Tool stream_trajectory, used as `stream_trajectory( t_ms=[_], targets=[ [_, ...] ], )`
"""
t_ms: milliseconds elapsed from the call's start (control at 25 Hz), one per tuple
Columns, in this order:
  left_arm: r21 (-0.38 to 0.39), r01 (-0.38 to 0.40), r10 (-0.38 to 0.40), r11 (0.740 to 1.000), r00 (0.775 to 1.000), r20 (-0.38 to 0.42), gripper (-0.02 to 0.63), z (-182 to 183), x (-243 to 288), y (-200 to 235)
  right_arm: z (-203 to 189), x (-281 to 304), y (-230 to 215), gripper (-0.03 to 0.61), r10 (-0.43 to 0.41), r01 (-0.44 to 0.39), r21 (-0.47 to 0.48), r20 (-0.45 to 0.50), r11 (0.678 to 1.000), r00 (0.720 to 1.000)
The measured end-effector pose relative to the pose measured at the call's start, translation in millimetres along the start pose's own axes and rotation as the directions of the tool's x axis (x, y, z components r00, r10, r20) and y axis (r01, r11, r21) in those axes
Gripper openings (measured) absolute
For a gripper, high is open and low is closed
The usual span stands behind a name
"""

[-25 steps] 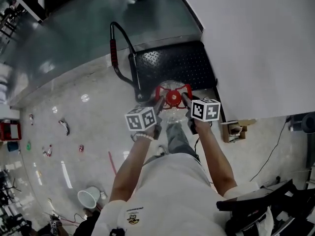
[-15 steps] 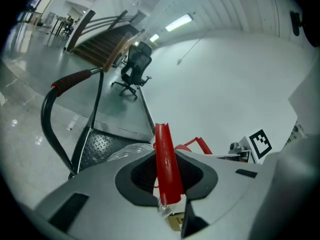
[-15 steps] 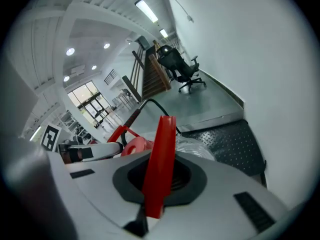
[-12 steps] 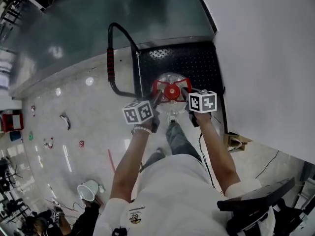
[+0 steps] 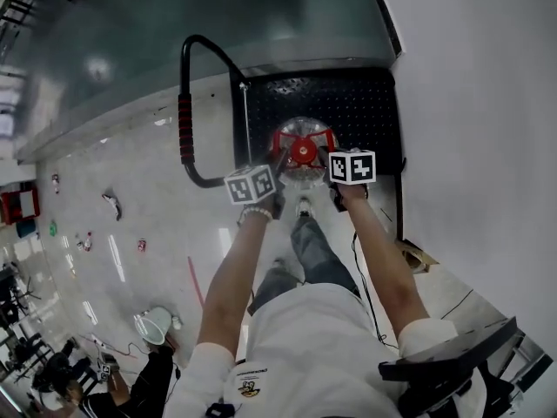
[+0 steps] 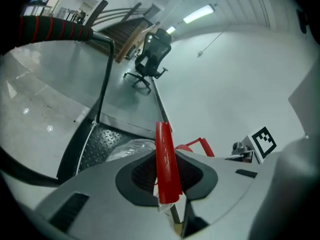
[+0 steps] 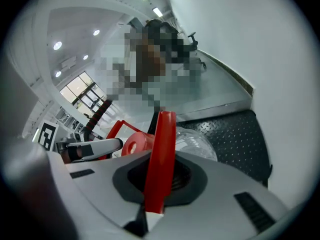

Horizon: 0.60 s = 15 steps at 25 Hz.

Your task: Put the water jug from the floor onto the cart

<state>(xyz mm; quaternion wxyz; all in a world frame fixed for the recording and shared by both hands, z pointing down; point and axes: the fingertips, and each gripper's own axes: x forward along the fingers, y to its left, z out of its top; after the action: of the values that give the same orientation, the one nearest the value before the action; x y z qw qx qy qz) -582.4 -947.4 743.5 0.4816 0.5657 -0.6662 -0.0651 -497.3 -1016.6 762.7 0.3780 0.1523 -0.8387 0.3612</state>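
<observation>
The water jug (image 5: 300,151) is clear with a red cap (image 7: 136,143) and a red handle frame, and it hangs over the black cart deck (image 5: 365,111). My left gripper (image 5: 278,165) has a red handle bar (image 6: 165,164) between its jaws, which are closing on it. On the jug's other side my right gripper (image 5: 325,159) is shut on another red handle bar (image 7: 160,159). In the left gripper view the jug's clear body (image 6: 131,149) shows beyond the jaws. I cannot tell whether the jug's base touches the deck.
The cart's black push handle with a red grip (image 5: 184,129) rises at the deck's left. A white wall (image 5: 479,103) runs close along the right. A white bucket (image 5: 155,325), small litter and a cardboard box (image 5: 416,252) lie on the floor. An office chair (image 6: 150,59) stands far off.
Both grippers have carried the jug forward, from the cart's near edge to over the middle of the deck. The grips look unchanged.
</observation>
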Motion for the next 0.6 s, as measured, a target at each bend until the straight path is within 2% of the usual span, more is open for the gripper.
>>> stream_trajectory(
  t_ms=[160,440,600],
  targets=[
    [0.013,-0.021,0.021,1.0,1.0,-0.001,0.075,-0.4,24.5,22.5,0.4,30.5,-15.5,0.023,-0.015,0.015,-0.007,-0.035,1.0,0.999],
    [0.021,-0.071,0.072,0.997,0.996,-0.043,0.075,-14.3,39.1,38.6,-6.6,49.8,-28.4,0.023,-0.031,0.03,-0.007,-0.068,1.0,0.997],
    [0.012,-0.071,0.071,0.997,0.997,-0.035,0.075,-19.9,43.1,43.4,-12.6,56.5,-33.7,0.023,-0.03,0.03,-0.001,-0.07,1.0,0.997]
  ],
)
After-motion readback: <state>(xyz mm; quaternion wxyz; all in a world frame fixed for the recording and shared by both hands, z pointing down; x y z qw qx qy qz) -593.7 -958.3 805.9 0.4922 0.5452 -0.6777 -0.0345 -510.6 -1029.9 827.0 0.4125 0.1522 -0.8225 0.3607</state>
